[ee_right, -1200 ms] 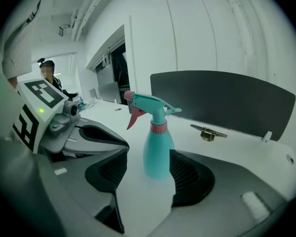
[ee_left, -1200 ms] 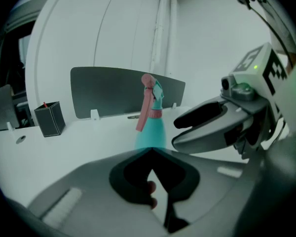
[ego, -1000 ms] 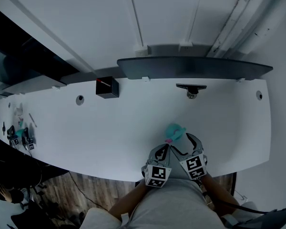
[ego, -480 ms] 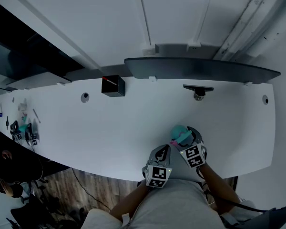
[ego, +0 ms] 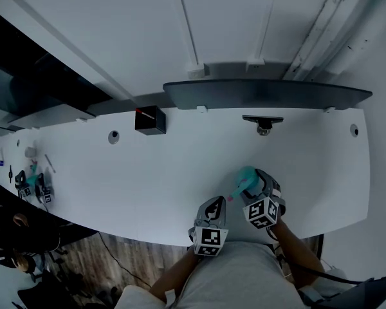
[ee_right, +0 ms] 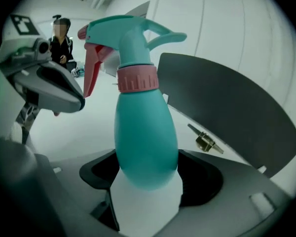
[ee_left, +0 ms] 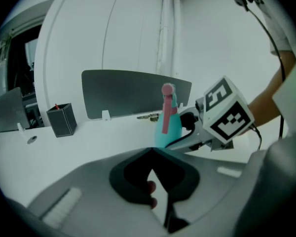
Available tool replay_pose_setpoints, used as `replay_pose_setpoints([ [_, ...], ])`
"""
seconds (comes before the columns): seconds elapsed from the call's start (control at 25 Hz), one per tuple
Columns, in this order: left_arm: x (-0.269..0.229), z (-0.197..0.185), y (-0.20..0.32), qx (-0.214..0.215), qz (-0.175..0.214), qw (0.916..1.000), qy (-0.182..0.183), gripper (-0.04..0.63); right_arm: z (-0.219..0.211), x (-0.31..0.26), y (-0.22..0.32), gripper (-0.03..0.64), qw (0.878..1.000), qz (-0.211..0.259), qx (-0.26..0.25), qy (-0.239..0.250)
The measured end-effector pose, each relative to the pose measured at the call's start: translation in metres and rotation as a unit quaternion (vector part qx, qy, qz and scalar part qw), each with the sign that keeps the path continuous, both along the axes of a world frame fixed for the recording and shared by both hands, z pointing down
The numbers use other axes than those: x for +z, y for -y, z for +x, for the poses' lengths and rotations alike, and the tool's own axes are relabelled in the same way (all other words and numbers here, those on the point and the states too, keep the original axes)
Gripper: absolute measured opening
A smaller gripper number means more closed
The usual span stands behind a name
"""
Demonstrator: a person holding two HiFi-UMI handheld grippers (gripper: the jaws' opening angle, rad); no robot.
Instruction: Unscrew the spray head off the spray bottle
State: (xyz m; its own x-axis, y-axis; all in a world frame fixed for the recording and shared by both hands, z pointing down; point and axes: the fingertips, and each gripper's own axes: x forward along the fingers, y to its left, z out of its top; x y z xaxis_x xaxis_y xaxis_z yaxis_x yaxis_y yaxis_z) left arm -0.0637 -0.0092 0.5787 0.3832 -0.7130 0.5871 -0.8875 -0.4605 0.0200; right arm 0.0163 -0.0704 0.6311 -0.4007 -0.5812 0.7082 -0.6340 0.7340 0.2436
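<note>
- Spray bottle (ee_right: 145, 142): teal, upright, near the front edge of the white surface (ego: 148, 179), on the person's right side. Whether its base rests on the surface cannot be told.
- Spray head (ee_right: 123, 36) still screwed on; pink collar (ee_right: 137, 79) seated at the neck, pink trigger (ee_right: 91, 68) hanging down on the side towards the left tongs.
- Right tongs (ego: 254, 188): set wide around the bulging lower body of the bottle, a pad against each side. They have just been closing, with the bottle between them.
- Left tongs (ego: 213, 210): closed and holding nothing. Their tip sits just beside the trigger and clear of it.
- Nothing lies between the left tongs and the spray head.
- Around: a dark curved screen (ego: 264, 94) stands along the back edge of the surface, with a small metal fitting (ego: 262, 122) lying in front of it, behind the bottle.
- A black box (ego: 149, 120) with something red in it stands well apart, back left.
- Small tools (ego: 29, 182) lie at the far left end of the surface.
- A seated person (ee_right: 63, 48) shows far off in the right gripper view.
- Pose: both tongs are close together at the front edge, angled forward and down. The right forearm (ego: 296, 250) comes in from the lower right.
</note>
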Motion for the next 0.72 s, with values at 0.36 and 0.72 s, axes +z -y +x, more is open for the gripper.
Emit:
replay_pose_setpoints([
  [0.36,-0.064,0.001,-0.02,0.067,0.035,0.9968,-0.028,0.032,0.021,-0.023,-0.004,0.371,0.982,0.102,-0.056,-0.148],
  [0.72,-0.076,0.004,-0.026,0.123,0.049,0.9909,0.026,0.218,0.03,-0.029,-0.002,0.371,0.968,0.124,-0.058,-0.208],
])
